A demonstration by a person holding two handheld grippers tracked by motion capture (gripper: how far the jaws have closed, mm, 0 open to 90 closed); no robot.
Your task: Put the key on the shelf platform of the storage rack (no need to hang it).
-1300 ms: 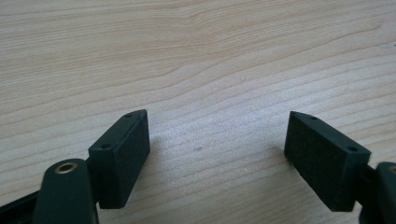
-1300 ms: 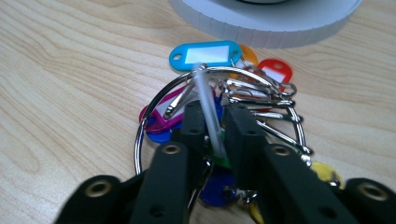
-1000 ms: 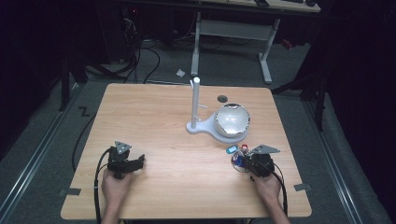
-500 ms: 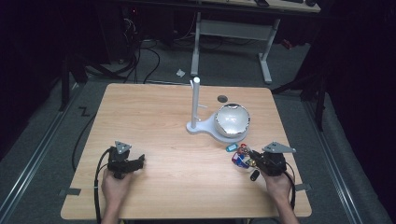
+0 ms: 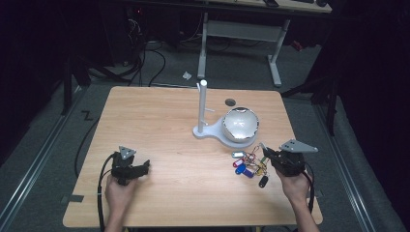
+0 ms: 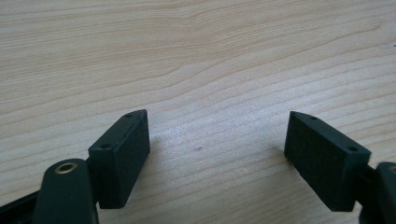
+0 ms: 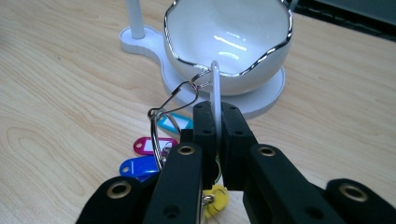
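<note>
Right hand-held gripper (image 7: 215, 121): jaws clamped on a white tag of the key-tag bunch (image 5: 249, 164), near the bowl (image 5: 240, 124). Left hand-held gripper (image 6: 217, 144): jaws wide apart, empty, over the desk (image 5: 159, 116)

The left hand (image 5: 117, 189) enters from the near table edge and holds the left gripper (image 5: 140, 169) low over the tabletop, jaws spread wide with nothing between them. The right hand (image 5: 294, 182) holds the right gripper (image 5: 267, 153) lifted and angled forward-left, its jaws pressed together on a thin white tag (image 7: 215, 100).
</note>
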